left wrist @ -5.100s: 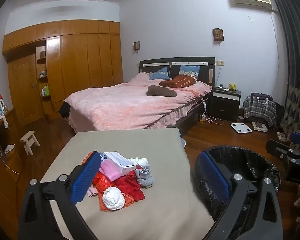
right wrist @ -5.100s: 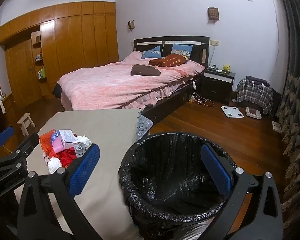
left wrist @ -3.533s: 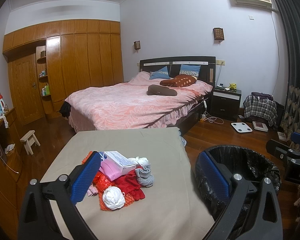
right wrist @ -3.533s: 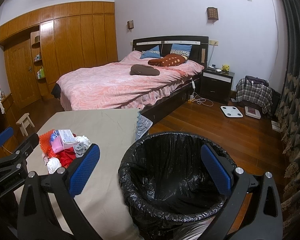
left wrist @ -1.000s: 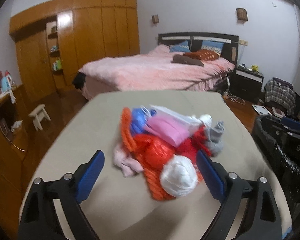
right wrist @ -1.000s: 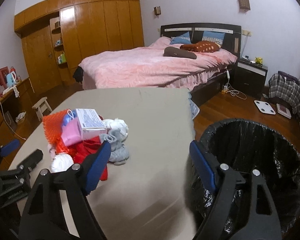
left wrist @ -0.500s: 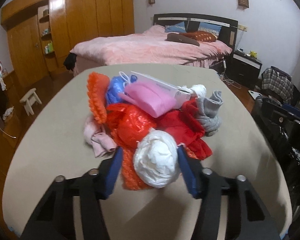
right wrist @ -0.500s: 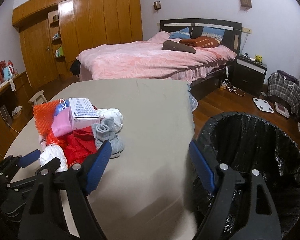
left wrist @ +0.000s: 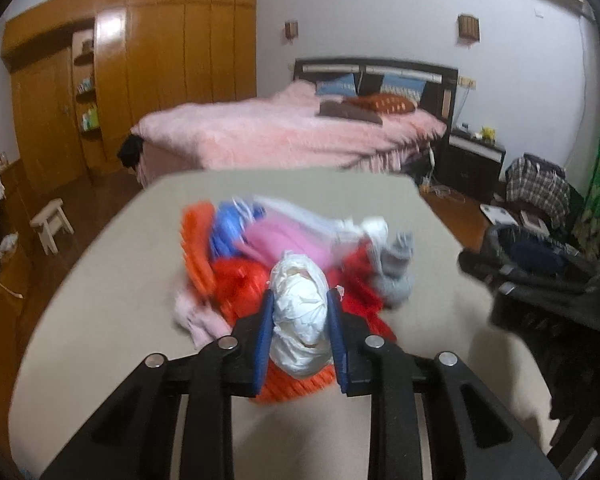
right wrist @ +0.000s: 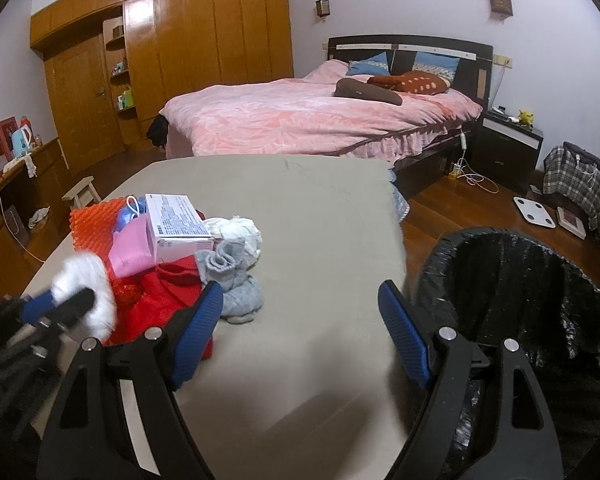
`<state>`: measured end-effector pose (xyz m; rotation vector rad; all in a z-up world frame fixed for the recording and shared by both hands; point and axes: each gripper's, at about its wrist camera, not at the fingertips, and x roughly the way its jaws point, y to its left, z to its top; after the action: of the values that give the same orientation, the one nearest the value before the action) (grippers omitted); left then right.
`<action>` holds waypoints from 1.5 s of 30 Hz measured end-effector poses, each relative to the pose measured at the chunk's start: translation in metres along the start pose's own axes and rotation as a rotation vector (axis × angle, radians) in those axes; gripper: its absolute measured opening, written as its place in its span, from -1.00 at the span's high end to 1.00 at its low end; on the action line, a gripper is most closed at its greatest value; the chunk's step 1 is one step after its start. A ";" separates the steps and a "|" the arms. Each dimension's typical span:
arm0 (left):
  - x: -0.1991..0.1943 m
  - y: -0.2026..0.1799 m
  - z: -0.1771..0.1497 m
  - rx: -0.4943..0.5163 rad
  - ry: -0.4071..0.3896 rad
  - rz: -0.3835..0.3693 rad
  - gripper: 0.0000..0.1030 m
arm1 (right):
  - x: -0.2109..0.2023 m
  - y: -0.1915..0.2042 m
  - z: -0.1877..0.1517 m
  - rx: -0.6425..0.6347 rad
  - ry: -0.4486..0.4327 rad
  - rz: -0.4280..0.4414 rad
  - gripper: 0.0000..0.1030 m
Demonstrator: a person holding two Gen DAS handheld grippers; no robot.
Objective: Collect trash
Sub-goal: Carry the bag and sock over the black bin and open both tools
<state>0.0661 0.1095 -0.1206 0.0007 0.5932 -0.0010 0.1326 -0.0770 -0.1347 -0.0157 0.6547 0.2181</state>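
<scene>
The left tongs (left wrist: 300,332), wide open a second ago, are closing on a white wad (left wrist: 298,312) atop the trash pile (left wrist: 240,256) on the table (left wrist: 100,320). The right tongs (right wrist: 300,336) hang open and empty beside the bin (right wrist: 540,288), where the wad likely goes.

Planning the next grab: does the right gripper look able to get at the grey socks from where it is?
Probably yes. The right gripper is open and empty, and the grey socks lie at the pile's near edge beside its left finger, uncovered, bare table around them.
</scene>
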 end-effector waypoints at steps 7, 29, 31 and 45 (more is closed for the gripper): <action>0.002 0.022 0.014 -0.008 -0.050 0.068 0.50 | 0.031 0.021 0.002 -0.018 0.038 0.037 -0.43; -0.004 0.014 0.030 0.002 -0.079 0.059 0.50 | 0.010 0.014 0.028 0.014 0.015 0.190 0.74; -0.004 0.005 0.034 0.010 -0.084 0.033 0.50 | -0.003 0.002 0.032 0.022 -0.014 0.176 0.74; -0.002 -0.108 0.060 0.102 -0.114 -0.220 0.50 | -0.078 -0.116 0.024 0.133 -0.103 -0.060 0.74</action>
<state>0.0974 0.0014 -0.0701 0.0340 0.4759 -0.2433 0.1106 -0.2036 -0.0741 0.1027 0.5639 0.1166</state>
